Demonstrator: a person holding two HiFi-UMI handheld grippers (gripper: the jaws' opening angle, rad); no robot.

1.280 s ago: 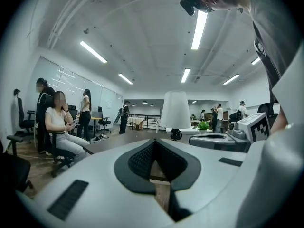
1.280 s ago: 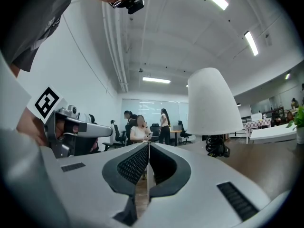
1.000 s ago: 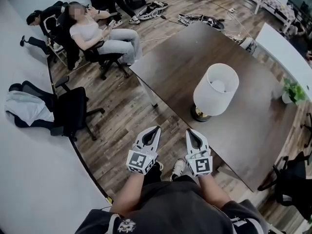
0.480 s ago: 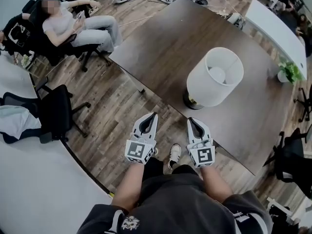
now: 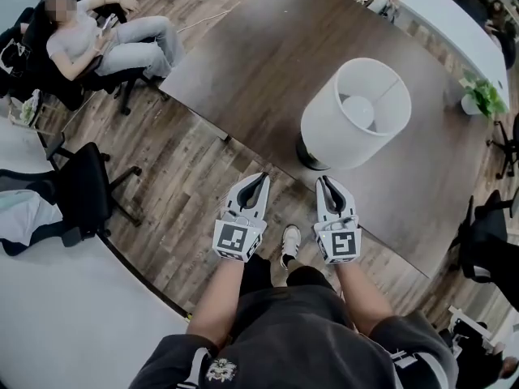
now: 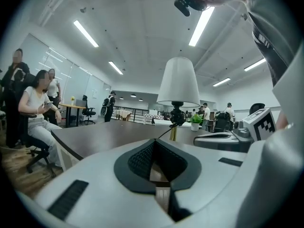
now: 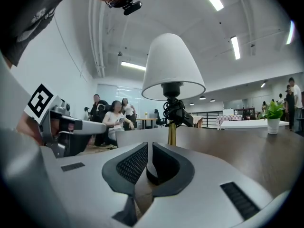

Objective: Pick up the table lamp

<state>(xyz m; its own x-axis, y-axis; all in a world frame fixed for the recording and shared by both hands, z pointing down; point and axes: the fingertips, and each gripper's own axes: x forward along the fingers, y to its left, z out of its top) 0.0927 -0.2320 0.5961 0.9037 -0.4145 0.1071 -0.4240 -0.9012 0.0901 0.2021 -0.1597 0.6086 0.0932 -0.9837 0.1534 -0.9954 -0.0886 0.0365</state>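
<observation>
The table lamp (image 5: 357, 112) has a white drum shade, a gold stem (image 7: 171, 134) and a dark base. It stands upright near the front edge of the dark wooden table (image 5: 259, 63). My left gripper (image 5: 261, 177) hangs over the floor, just short of the table edge and left of the lamp, jaws shut and empty. My right gripper (image 5: 324, 181) is at the table edge right below the lamp's base. Its jaws are just opening, only a thin slit, with nothing between them. The lamp (image 6: 178, 82) also stands ahead in the left gripper view, and the same lamp (image 7: 172, 65) looms close in the right gripper view.
A person (image 5: 105, 43) sits on a chair at the far left, beside a black office chair (image 5: 85, 189). A small potted plant (image 5: 484, 96) stands at the table's right end, near a white table (image 5: 454, 31). Another dark chair (image 5: 486, 241) is at the right.
Both grippers have moved forward toward the table edge and sunk a little. The lamp now appears closer and larger, and the right gripper's tips have come up near its base.
</observation>
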